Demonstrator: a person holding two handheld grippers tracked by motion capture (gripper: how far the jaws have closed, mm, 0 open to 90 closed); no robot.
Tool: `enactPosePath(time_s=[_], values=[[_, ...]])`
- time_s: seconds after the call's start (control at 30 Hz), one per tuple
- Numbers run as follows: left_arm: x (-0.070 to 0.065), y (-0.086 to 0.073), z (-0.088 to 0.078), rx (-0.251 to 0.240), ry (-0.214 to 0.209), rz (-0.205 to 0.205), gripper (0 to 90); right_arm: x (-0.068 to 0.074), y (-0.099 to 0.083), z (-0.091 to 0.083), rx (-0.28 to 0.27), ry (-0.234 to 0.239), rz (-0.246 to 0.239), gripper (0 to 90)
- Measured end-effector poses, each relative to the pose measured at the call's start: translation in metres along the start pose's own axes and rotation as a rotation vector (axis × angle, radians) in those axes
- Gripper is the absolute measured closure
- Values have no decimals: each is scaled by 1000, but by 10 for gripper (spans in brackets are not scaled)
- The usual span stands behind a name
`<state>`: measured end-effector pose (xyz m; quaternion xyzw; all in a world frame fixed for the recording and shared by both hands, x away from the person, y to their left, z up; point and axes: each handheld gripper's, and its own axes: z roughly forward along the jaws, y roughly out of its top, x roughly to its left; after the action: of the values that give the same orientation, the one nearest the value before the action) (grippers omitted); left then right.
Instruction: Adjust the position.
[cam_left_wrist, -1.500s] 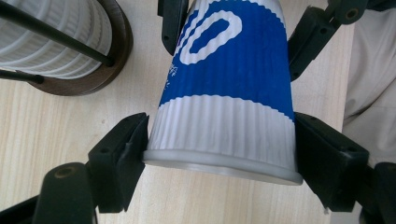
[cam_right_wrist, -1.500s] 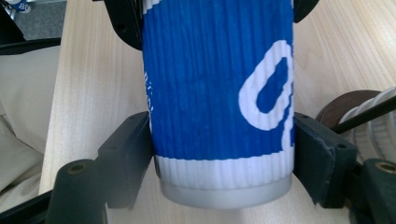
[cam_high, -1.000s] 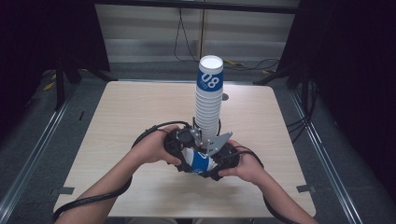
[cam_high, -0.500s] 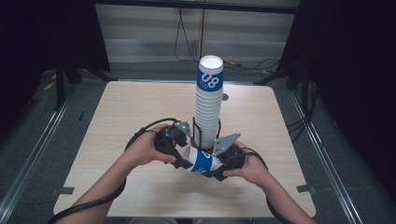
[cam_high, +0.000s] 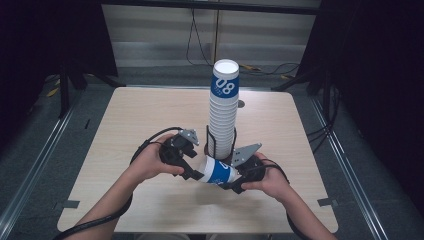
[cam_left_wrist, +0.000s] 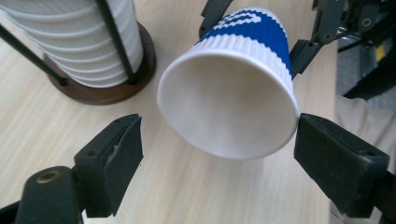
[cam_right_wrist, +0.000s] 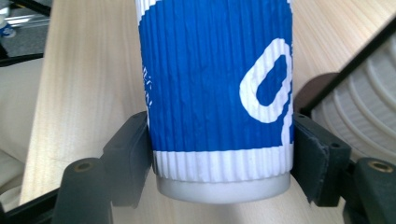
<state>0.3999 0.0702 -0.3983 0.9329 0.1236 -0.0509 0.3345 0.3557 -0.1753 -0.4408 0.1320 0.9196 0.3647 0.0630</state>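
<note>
Your right gripper stayed clamped on the base end of the blue-and-white cup, holding it on its side just above the counter. Your left gripper had just been opening; its pads stood wide, clear of the cup's open rim, where a second ago they met it. The cup stack in its holder stood just behind, unchanged.

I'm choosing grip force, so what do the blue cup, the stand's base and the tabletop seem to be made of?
Blue cup: likely paper, matt, with a ribbed corrugated sleeve and a smooth white inside.
Stand's base: seemingly dark wood, a round brown disc with a slight sheen.
Tabletop: pale wood or wood-look laminate, with a fine straight grain.
</note>
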Motion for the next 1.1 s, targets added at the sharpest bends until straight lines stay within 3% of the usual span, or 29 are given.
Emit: enactPosePath(time_s=[0.13,0.23,0.77,0.8,1.1], values=[[1,-3,2,-7,-6,-10,154,0,-3,-1,5,-5,8,284],[2,-7,3,-1,29,-28,161,0,-4,-2,-11,-5,24,284],[3,-13,6,-28,29,-54,162,-3,-7,-3,-23,-28,51,284],[4,-14,6,-20,32,-38,162,-4,-7,-4,-25,-29,55,283],[4,-13,6,-31,23,-27,162,-6,-7,-2,-28,-34,68,284]])
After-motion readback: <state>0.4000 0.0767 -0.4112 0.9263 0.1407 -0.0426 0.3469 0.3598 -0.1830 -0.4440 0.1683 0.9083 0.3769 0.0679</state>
